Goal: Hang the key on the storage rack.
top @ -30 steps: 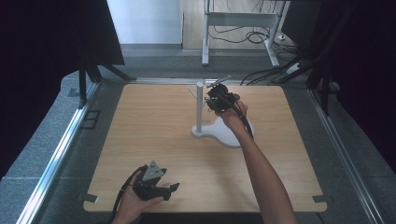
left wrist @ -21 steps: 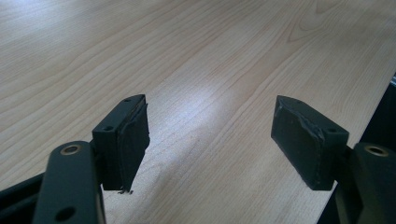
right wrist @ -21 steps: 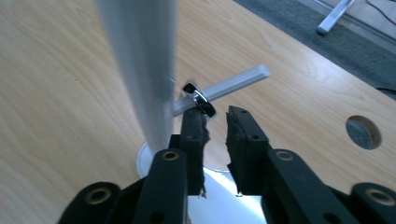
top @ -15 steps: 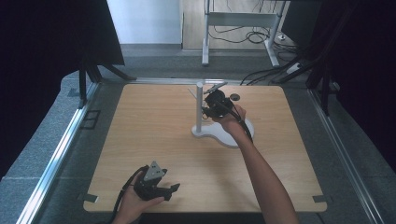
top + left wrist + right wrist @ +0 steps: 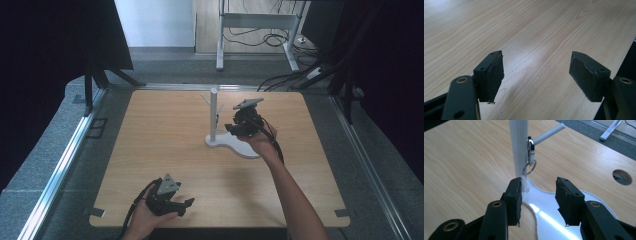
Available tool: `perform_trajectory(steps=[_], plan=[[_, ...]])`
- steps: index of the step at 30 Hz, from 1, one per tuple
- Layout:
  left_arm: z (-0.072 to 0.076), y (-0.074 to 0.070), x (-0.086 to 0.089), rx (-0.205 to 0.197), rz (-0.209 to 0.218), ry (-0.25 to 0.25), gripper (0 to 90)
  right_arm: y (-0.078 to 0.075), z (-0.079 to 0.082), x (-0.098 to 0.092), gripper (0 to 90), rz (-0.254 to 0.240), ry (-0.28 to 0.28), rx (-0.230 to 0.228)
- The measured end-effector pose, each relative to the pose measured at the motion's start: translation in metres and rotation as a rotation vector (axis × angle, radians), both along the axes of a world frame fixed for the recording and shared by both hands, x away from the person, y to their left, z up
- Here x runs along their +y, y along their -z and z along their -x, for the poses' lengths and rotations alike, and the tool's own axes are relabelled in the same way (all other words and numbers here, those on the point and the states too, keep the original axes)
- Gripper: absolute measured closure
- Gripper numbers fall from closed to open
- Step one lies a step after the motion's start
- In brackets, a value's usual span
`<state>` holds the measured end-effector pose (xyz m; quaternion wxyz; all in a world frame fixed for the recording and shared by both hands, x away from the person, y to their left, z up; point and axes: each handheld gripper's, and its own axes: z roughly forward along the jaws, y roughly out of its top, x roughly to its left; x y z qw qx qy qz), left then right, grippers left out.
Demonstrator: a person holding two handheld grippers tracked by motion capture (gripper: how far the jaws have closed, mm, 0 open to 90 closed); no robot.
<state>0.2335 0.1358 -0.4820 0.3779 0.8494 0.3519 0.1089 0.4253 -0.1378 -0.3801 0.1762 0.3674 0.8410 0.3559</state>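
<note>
Resting at the near edge of the worktop (image 5: 150,130), the left claw (image 5: 536,75) gapes wide over bare wood. Farther off, the right claw (image 5: 537,200), its jaws just opened with nothing between them, faces the white stand (image 5: 518,147), where what looks like a key ring (image 5: 531,157) hangs from a peg.

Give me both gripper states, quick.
Left gripper: open, holding nothing, low over the table.
Right gripper: open, jaws have just been opening, nothing between them; a keyring hangs on the stand beyond.
</note>
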Motion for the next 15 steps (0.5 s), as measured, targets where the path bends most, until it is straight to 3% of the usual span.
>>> perform_trajectory(steps=[3,10,15], plan=[[0.0,0.0,0.0,0.0,0.002,-0.002,28.2,0.001,0.008,-0.006,56.0,-0.021,-0.006,-0.003],[0.0,0.001,-0.001,-0.002,-0.004,-0.003,28.2,0.006,0.043,-0.024,54.3,-0.103,-0.035,-0.013],[0.0,0.002,-0.002,0.001,-0.011,0.002,28.2,0.015,0.061,-0.033,53.7,-0.125,-0.046,-0.014]])
